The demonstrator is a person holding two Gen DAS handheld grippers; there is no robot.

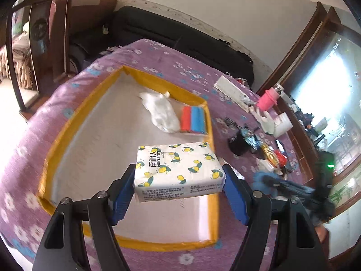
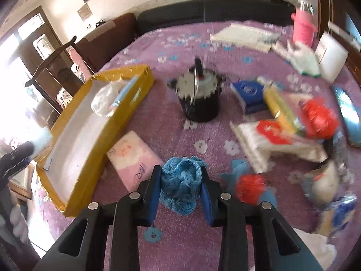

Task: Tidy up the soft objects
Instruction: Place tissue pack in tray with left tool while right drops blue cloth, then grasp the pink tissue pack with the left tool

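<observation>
My left gripper [image 1: 179, 171] is shut on a white tissue pack with a lemon print [image 1: 176, 162], its blue pads pressing on the pack's two short ends. The pack hangs over the near right part of a yellow-rimmed tray [image 1: 74, 122] with a white floor. At the tray's far side lie a crumpled white bag [image 1: 161, 113] and a pack of red and blue sponges [image 1: 194, 119]. My right gripper [image 2: 181, 171] is shut on a bunched blue knitted cloth [image 2: 180, 180] resting on the purple flowered cover, right of the tray [image 2: 126, 115].
A pink-and-white tissue pack [image 2: 133, 155] lies beside the tray's wall. A black pot [image 2: 198, 99] stands mid-table. To the right are red mesh puffs [image 2: 250, 187], packets [image 2: 279, 113], white gloves [image 2: 302, 58] and a pink cup [image 2: 303, 27]. A dark sofa lines the wall.
</observation>
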